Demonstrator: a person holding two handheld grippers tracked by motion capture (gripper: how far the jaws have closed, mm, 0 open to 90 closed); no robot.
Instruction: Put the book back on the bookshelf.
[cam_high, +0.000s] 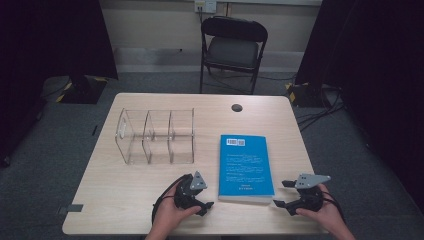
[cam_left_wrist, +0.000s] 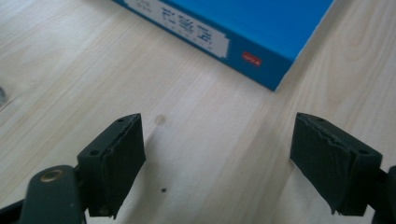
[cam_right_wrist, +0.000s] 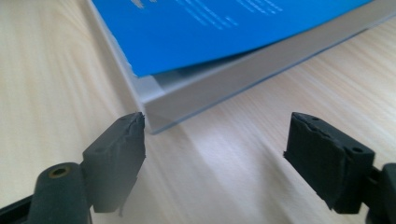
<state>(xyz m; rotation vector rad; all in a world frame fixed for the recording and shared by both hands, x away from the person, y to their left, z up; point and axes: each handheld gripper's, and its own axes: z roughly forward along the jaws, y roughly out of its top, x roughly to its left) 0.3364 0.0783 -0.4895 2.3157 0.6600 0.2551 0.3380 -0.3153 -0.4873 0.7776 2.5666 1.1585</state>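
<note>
The flat blue paperback book (cam_high: 246, 168) is lying face-down on the pale wooden table (cam_high: 125, 200), its barcode end pointing away from the person, and nothing about it looks handled yet: it is resting flat, apart from the clear acrylic three-slot rack (cam_high: 156, 136) that is standing empty to its left and a little farther back. Judging from that, the work is barely beginning, with the lifting and any placing into the rack all remaining to be done. The left gripper (cam_high: 205, 196) is sitting on the table just beside the book's near left corner, and in the left gripper view its jaws are standing wide with bare wood between them and the book's blue corner (cam_left_wrist: 275, 74) lying ahead and apart from the pads. The right gripper (cam_high: 283, 194) is waiting just beside the near right corner; in the right gripper view the jaws are likewise spread wide and gripping nothing, with the book's white page edge (cam_right_wrist: 196, 100) sitting just beyond the left pad (cam_right_wrist: 126, 144), very close to touching, though contact I cannot confirm.
</note>
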